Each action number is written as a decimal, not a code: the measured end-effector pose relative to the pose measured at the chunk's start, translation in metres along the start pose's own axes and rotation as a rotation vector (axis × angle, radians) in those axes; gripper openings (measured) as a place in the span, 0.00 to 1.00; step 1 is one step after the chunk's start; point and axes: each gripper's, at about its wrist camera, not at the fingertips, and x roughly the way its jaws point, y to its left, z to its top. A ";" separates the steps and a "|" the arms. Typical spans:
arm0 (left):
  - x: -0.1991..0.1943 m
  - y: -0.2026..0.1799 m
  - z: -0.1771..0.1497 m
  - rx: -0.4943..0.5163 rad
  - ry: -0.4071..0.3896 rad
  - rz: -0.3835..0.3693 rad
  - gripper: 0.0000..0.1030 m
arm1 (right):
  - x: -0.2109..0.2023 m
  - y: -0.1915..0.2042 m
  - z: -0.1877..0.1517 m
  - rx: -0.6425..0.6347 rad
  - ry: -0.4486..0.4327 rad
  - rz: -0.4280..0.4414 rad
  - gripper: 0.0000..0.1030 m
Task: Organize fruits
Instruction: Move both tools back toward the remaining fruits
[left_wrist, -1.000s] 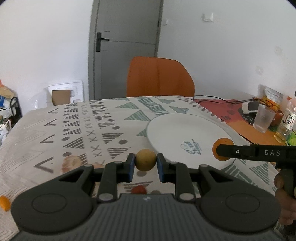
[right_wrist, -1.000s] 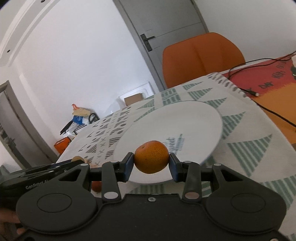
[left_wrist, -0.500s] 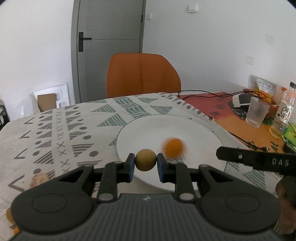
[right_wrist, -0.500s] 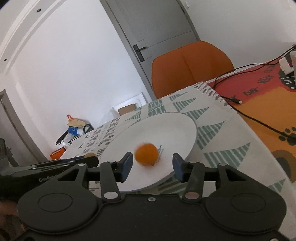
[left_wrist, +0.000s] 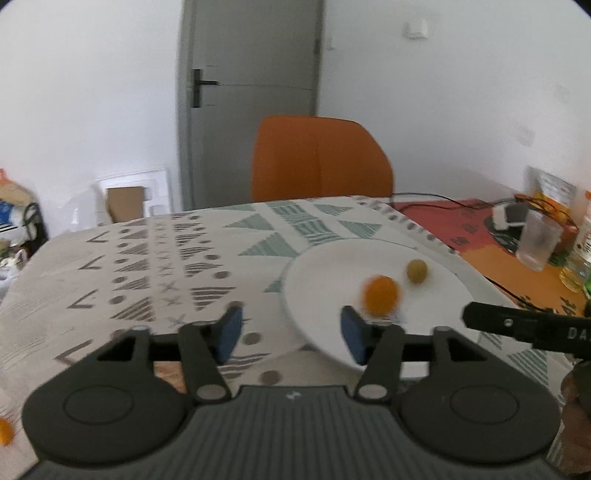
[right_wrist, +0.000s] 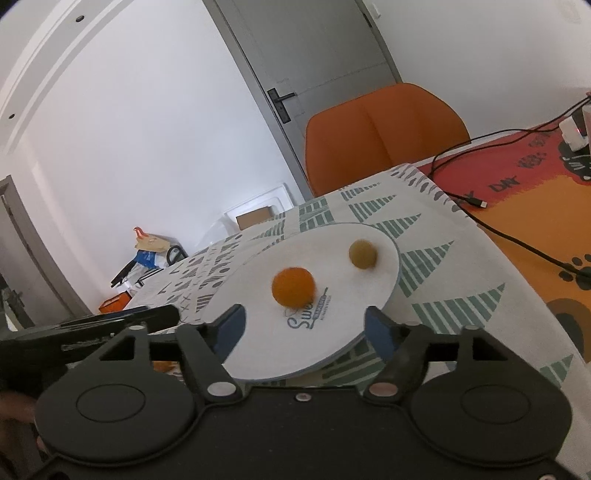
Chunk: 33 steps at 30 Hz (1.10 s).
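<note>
A white plate (left_wrist: 325, 273) lies on the patterned tablecloth; it also shows in the right wrist view (right_wrist: 258, 295). On it sit an orange (left_wrist: 381, 295) and a small tan round fruit (left_wrist: 417, 271), seen as well in the right wrist view as the orange (right_wrist: 293, 286) and the tan fruit (right_wrist: 363, 253). My left gripper (left_wrist: 291, 334) is open and empty at the plate's near left edge. My right gripper (right_wrist: 304, 332) is open and empty over the plate's near edge; its body shows in the left wrist view (left_wrist: 524, 328).
An orange chair (left_wrist: 319, 158) stands behind the table. A plastic cup (left_wrist: 537, 240), a bottle and cables lie on the orange mat at the right. A small orange fruit (left_wrist: 5, 432) lies at the tablecloth's near left edge.
Both grippers opened. The right one dropped the orange onto the plate; the left one let go of the tan fruit, which now rests farther back on the plate.
</note>
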 end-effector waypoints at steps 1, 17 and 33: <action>-0.004 0.005 -0.001 -0.009 -0.006 0.016 0.66 | 0.000 0.002 0.000 -0.002 0.001 0.002 0.75; -0.064 0.077 -0.015 -0.156 -0.066 0.191 0.90 | -0.001 0.043 -0.003 -0.070 0.004 0.030 1.00; -0.097 0.116 -0.040 -0.211 -0.075 0.242 0.91 | 0.008 0.088 -0.014 -0.132 0.054 0.075 1.00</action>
